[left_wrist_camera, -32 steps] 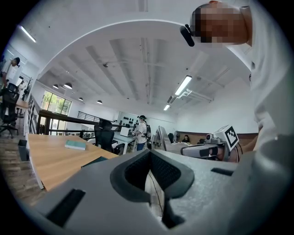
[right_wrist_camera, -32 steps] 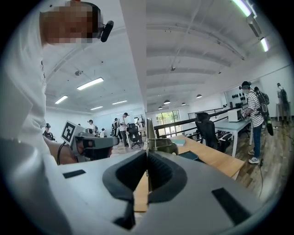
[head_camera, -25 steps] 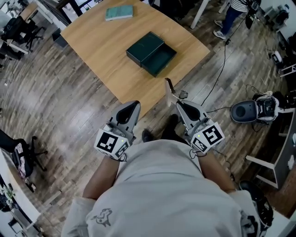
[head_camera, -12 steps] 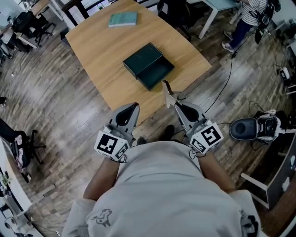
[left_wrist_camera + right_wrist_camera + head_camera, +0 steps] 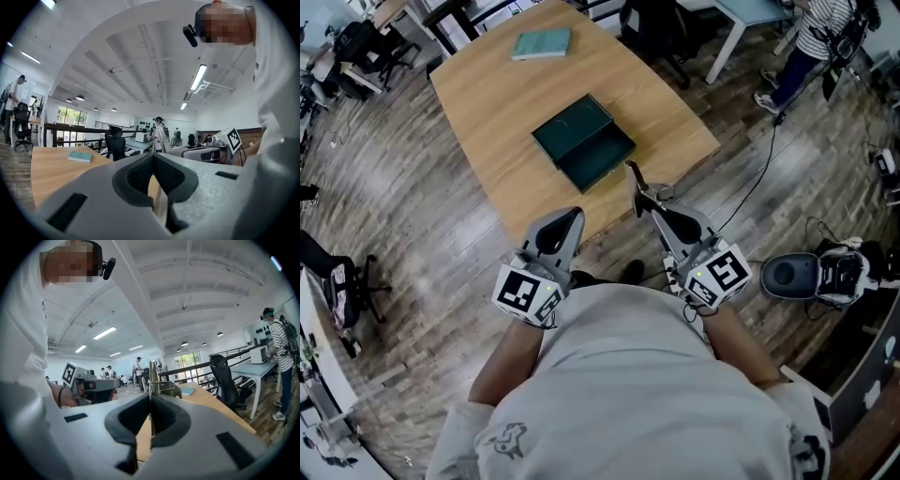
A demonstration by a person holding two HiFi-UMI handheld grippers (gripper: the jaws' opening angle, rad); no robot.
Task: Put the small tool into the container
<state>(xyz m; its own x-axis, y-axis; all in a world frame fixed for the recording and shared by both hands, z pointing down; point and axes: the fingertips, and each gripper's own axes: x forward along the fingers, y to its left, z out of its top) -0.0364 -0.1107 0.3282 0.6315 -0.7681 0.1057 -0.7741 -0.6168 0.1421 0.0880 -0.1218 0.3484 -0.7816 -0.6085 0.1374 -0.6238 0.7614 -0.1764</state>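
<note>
The container (image 5: 581, 142) is a dark green box lying open on the wooden table (image 5: 487, 84), its lid beside its tray. My right gripper (image 5: 652, 208) is held at the table's near edge, shut on the small tool (image 5: 637, 190), a thin metal piece that sticks up past the fingertips. In the right gripper view the tool (image 5: 153, 376) rises from between the closed pads of that gripper (image 5: 150, 397). My left gripper (image 5: 567, 216) hovers near the table's front corner; in the left gripper view its pads (image 5: 153, 157) meet with nothing between them.
A teal book (image 5: 542, 43) lies at the table's far end. An office chair (image 5: 649, 21) stands behind the table, and a person (image 5: 811, 37) stands at the upper right. A black round device (image 5: 792, 277) and cables lie on the floor at the right.
The table and box have slid nearer and leftward in the head view as the person moved up to it. Both grippers keep their pose, the right one still gripping the tool.
</note>
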